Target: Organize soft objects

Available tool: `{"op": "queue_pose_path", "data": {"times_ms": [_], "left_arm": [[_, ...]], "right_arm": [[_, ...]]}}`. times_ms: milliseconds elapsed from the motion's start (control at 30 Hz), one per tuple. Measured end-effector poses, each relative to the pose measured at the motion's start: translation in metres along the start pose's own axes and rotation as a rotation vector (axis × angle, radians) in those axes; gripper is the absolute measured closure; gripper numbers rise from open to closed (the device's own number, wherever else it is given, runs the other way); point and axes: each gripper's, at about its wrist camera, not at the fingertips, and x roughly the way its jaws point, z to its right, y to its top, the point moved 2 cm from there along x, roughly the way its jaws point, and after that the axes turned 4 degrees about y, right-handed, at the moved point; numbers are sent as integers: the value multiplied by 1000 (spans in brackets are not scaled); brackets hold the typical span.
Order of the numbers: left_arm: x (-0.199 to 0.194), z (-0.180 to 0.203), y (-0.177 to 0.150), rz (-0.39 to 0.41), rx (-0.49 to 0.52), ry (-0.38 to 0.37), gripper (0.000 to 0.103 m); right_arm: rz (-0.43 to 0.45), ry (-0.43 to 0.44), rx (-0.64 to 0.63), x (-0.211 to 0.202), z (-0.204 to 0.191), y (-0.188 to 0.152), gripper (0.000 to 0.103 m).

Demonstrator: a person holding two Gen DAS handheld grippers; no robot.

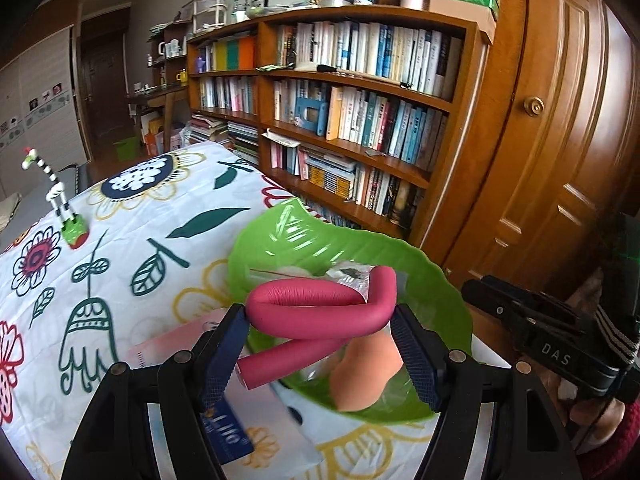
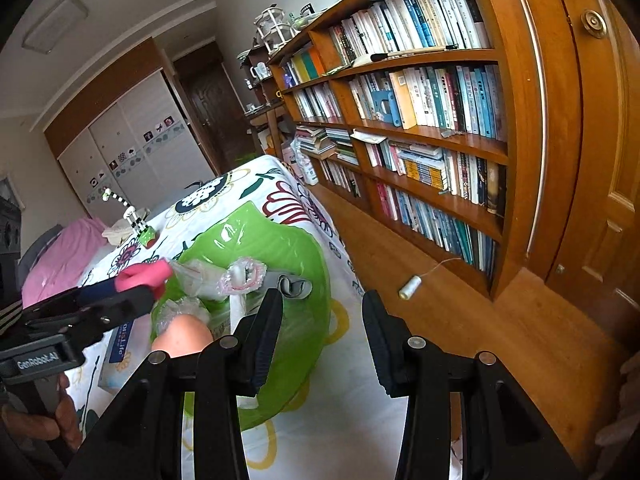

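Observation:
My left gripper (image 1: pixel 320 340) is shut on a bent pink foam tube (image 1: pixel 320 312), its pads pressing the loop from both sides. It hangs over a green bowl (image 1: pixel 424 268) on the flowered tablecloth. In the bowl lie a peach soft lump (image 1: pixel 360 380) and clear plastic-wrapped pieces (image 2: pixel 240 276). The right wrist view shows that tube (image 2: pixel 144 274) over the bowl's left rim (image 2: pixel 304 248). My right gripper (image 2: pixel 322 340) stands open with nothing between its fingers, over the bowl's near right edge. It also shows as a black shape (image 1: pixel 480 292) on the bowl's right.
A blue-and-white tissue box (image 2: pixel 120 344) lies left of the bowl. A striped toy animal on a green base (image 1: pixel 74 232) stands at the far left of the table. A tall bookcase (image 1: pixel 360 100) and a wooden door (image 1: pixel 560 120) stand right. A thread spool (image 2: pixel 410 287) lies on the floor.

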Motion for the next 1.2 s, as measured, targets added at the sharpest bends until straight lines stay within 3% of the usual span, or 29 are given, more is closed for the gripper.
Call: {"op": "queue_pose_path", "data": {"times_ms": [333, 467, 633, 800, 1200], "left_arm": [[24, 15, 2, -42, 21, -15, 25], [30, 18, 1, -51, 26, -31, 10], [32, 19, 2, -47, 17, -46, 9], [31, 18, 1, -53, 13, -43, 1], [23, 14, 0, -42, 17, 22, 0]], "right_arm": [[3, -2, 6, 0, 8, 2, 60], [1, -2, 6, 0, 9, 1, 60], [2, -2, 5, -1, 10, 1, 60], [2, -1, 3, -1, 10, 1, 60], [7, 0, -5, -1, 10, 2, 60]]}}
